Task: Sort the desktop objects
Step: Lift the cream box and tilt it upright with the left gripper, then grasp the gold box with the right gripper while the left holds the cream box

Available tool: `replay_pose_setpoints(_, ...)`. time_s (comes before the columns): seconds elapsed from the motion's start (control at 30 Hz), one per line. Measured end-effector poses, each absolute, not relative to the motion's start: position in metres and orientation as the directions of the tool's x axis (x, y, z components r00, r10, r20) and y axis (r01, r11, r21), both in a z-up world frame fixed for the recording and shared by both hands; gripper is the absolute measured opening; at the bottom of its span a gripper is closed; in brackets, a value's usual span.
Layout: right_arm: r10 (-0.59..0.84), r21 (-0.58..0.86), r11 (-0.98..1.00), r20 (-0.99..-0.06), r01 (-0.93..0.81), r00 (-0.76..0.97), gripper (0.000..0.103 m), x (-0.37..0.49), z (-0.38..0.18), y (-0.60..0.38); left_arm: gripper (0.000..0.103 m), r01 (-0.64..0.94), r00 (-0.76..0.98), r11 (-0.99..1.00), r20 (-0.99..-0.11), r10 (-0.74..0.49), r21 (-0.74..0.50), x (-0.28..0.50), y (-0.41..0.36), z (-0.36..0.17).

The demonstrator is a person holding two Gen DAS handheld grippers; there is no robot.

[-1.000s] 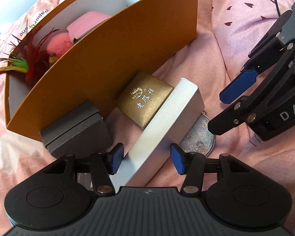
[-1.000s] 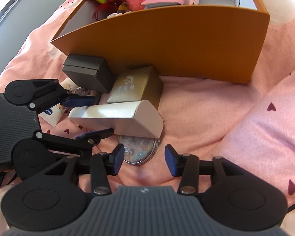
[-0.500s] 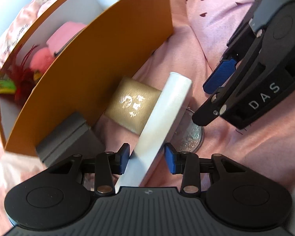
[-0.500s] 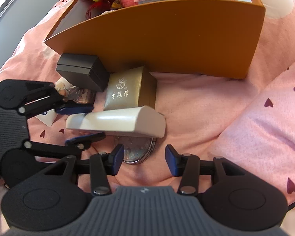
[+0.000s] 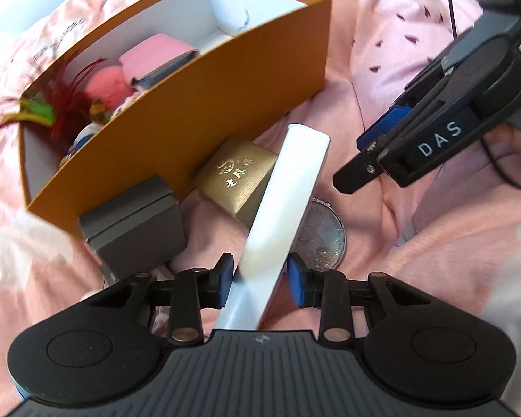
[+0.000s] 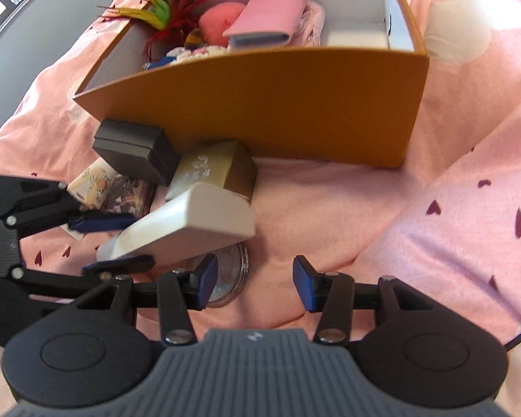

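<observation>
The long white rectangular box sits between the blue pads of the left tongs, which are closed on its near end; its far end tilts up off the pink heart-print bedspread. In the right wrist view the same white box lies across the left tongs, its rounded end pointing right.

Just left of it the gold square gift box stands against the near wall of the open orange cardboard box with a white lining. A dark grey hinged case is pressed to that wall further left. Under the raised white box lies a round glittery compact mirror, partly covered. There is open bedspread to the right of the orange box and beyond the mirror.

The right tongs hang spread apart with nothing between them, just near of the mirror; in the left wrist view the right tongs carry the white letters "DAS".

The white box is plain and smooth, with no marking visible. The gold box bears foil Chinese characters and an emblem, too blurred to read. A printed card packet lies beside the grey case. Inside the orange box are a pink pouch, a pink fluffy ball and red and green feathers.
</observation>
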State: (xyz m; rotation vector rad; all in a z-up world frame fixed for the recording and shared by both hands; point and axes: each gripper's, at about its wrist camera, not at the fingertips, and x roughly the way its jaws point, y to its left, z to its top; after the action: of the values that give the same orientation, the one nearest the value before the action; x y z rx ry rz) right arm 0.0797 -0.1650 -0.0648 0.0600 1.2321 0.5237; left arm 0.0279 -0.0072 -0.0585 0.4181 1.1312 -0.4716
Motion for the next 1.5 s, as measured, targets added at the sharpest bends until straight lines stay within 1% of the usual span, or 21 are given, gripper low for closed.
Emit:
replay_pose_setpoints(0.13,0.422,0.318,0.877,-0.869,-0.361,0.258,0.051,0.081,-0.058,-0.163,0.036,0.485,0.364,0.874,-0.913,-0.183,0.018,0.024,0.011,-0.044)
replay_pose_setpoints(0.33,0.439,0.31,0.855,-0.859,-0.415,0.263,0.051,0.083,-0.052,-0.147,0.032,0.271,0.422,0.96,-0.888,-0.182,-0.068,0.02,0.048,-0.032)
replay_pose_setpoints(0.37,0.438,0.302,0.851,-0.859,-0.429,0.265,0.054,0.084,-0.051,-0.142,0.032,0.243,0.423,0.967,-0.888,-0.18,-0.081,0.02,0.054,-0.032)
replay_pose_setpoints(0.4,0.438,0.294,0.847,-0.858,-0.442,0.27,0.062,0.084,-0.05,-0.137,0.032,0.219,0.422,0.971,-0.889,-0.179,-0.092,0.019,0.059,-0.03)
replay_pose_setpoints(0.43,0.434,0.282,0.845,-0.858,-0.454,0.275,0.065,0.085,-0.049,-0.132,0.032,0.203,0.423,0.974,-0.888,-0.179,-0.1,0.019,0.062,-0.029)
replay_pose_setpoints(0.6,0.399,0.211,0.834,-0.869,-0.51,0.293,0.069,0.094,-0.053,-0.101,0.031,0.16,0.43,0.98,-0.886,-0.174,-0.115,0.025,0.069,-0.034)
replay_pose_setpoints(0.7,0.356,0.156,0.83,-0.887,-0.535,0.294,0.072,0.1,-0.063,-0.084,0.031,0.156,0.435,0.98,-0.882,-0.182,-0.125,0.025,0.072,-0.035)
replay_pose_setpoints(0.8,0.34,0.146,0.822,-0.901,-0.551,0.268,0.072,0.105,-0.071,-0.075,0.032,0.16,0.435,0.979,-0.882,-0.182,-0.123,0.024,0.072,-0.036)
replay_pose_setpoints(0.93,0.317,0.119,0.828,-0.905,-0.548,0.282,0.072,0.109,-0.076,-0.07,0.032,0.183,0.433,0.978,-0.885,-0.175,-0.104,0.025,0.067,-0.039)
replay_pose_setpoints(1.0,0.331,0.141,0.827,-0.905,-0.544,0.269,0.068,0.11,-0.078,-0.071,0.032,0.196,0.434,0.977,-0.885,-0.168,-0.089,0.025,0.063,-0.04)
replay_pose_setpoints(1.17,0.351,0.175,0.833,-0.901,-0.524,0.257,0.067,0.105,-0.073,-0.08,0.032,0.234,0.432,0.971,-0.889,-0.15,-0.05,0.028,0.052,-0.044)
replay_pose_setpoints(1.4,0.334,0.155,0.853,-0.896,-0.498,0.294,0.066,0.086,-0.053,-0.112,0.032,0.336,0.415,0.942,-0.9,-0.132,0.017,0.032,0.03,-0.055)
replay_pose_setpoints(1.5,0.318,0.154,0.863,-0.906,-0.481,0.28,0.066,0.083,-0.055,-0.125,0.031,0.37,0.398,0.928,-0.911,-0.108,0.052,0.037,0.019,-0.066)
